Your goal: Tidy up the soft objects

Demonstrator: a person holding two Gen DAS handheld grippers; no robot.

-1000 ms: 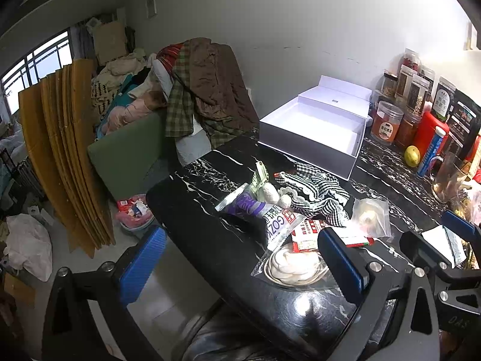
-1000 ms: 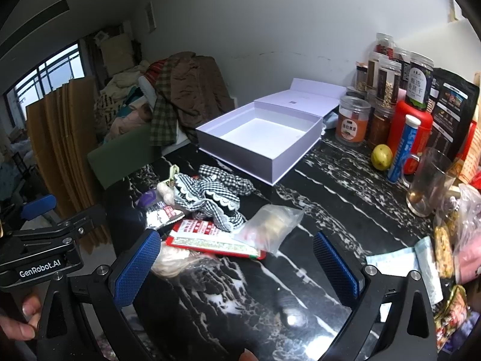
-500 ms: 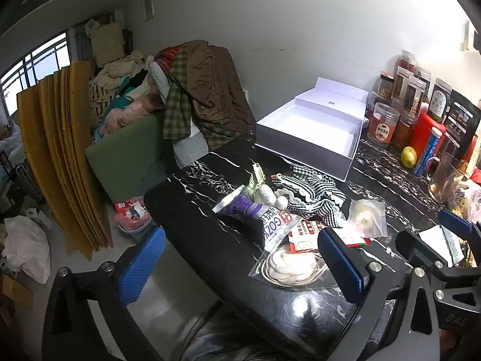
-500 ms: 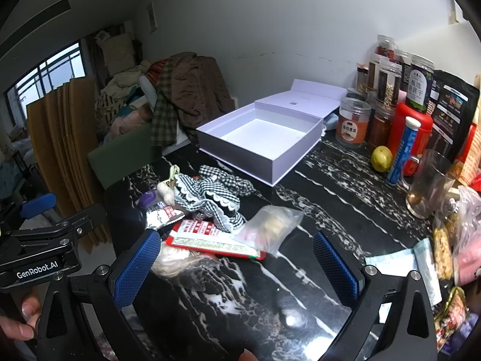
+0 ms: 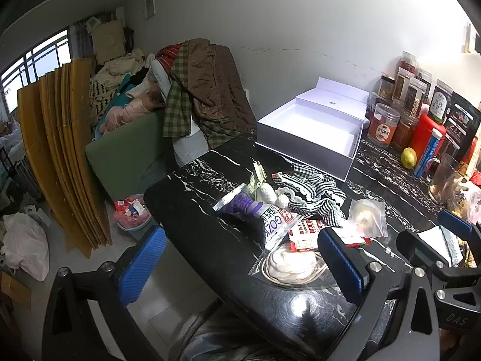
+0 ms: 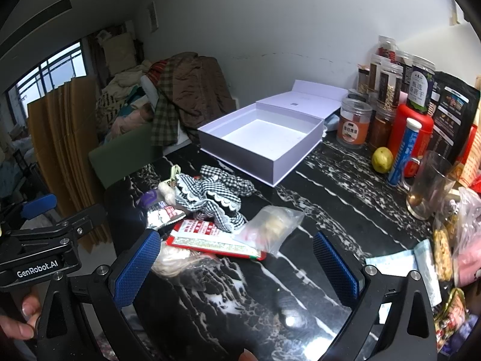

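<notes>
I hover my left gripper [image 5: 240, 264] and right gripper [image 6: 237, 267], both spread wide and empty, near the pile, and next I'd lower onto the checked cloth [image 6: 210, 198] for the far white box [image 6: 300, 147].

Read "GenRobot.AI" in white on the black body of the left tool [image 6: 39, 266]. Made out "GOZ" in purple on a white foil packet [image 5: 275, 221] lying on the desk [image 5: 210, 240]. Found "DAS" embossed faintly on the right tool [image 5: 457, 319]. Could not decipher the jar labels.
</notes>
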